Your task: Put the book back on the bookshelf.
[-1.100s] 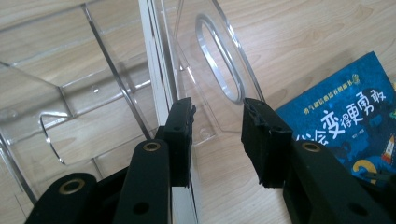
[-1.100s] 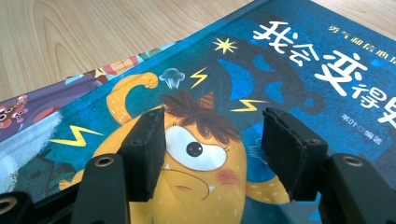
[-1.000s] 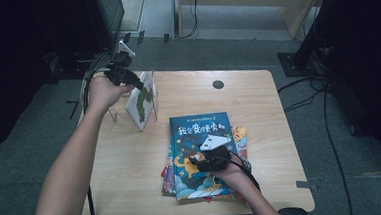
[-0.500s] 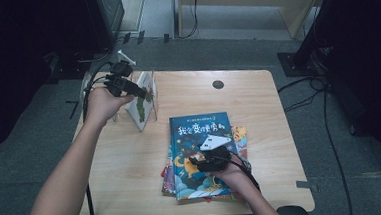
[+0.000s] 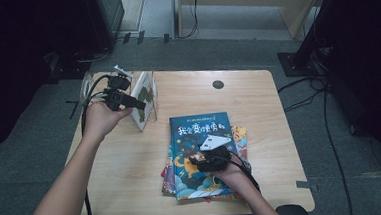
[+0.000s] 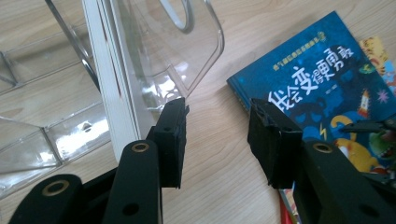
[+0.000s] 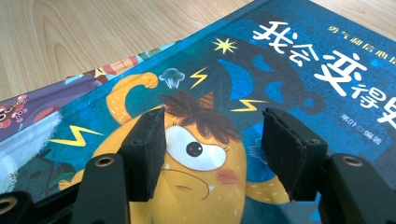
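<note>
Book stack (image 5: 204, 157) sits lower-middle of the table (image 5: 258, 103), right gripper (image 5: 202, 163) resting on the top book. Clear stand (image 5: 145, 97) with one upright book's in the upper left, left gripper (image 5: 137, 104) just beside it.

Left gripper (image 5: 137, 104) withdrawn from stand (image 5: 149, 85), opening.

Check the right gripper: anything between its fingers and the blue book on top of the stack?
Nothing visible. The right gripper hangs open directly over the blue book, with bare cover showing between its fingers. The left gripper is off by the clear book stand, well away from the stack.
</note>
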Demonstrator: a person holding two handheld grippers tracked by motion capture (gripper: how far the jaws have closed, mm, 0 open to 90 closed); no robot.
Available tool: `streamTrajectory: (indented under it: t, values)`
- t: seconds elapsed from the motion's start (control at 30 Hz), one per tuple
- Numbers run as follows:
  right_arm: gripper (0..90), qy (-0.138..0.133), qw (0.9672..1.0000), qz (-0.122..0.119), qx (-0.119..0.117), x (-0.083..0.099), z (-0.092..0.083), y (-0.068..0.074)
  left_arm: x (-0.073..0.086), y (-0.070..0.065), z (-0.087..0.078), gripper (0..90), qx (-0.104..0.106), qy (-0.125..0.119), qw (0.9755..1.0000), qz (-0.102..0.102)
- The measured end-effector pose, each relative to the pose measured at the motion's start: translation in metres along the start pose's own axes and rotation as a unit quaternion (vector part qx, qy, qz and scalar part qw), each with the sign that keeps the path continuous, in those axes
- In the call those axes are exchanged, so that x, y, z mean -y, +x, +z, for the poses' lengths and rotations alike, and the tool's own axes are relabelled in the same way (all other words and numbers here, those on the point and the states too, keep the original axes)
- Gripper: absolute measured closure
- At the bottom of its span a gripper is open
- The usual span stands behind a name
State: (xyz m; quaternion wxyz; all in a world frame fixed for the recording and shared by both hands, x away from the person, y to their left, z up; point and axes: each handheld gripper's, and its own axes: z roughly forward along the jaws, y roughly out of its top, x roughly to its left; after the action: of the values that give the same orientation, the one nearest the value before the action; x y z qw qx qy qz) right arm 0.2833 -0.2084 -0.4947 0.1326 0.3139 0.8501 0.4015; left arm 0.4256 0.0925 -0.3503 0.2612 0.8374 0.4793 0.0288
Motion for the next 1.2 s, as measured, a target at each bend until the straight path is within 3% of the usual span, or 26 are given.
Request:
streamTrajectory:
  t: [0.53,1.2]
  values:
    - [40.3,0.001,1.0000,0.001,0.000,0.000,0.000,0.000,0.036,-0.007,0.024,57.7,0.020,-0.008,0.9997,0.008]
    - [40.8,0.001,1.0000,0.001,0.001,0.000,0.000,0.000,0.082,-0.014,0.060,55.1,0.023,-0.012,0.9994,0.024]
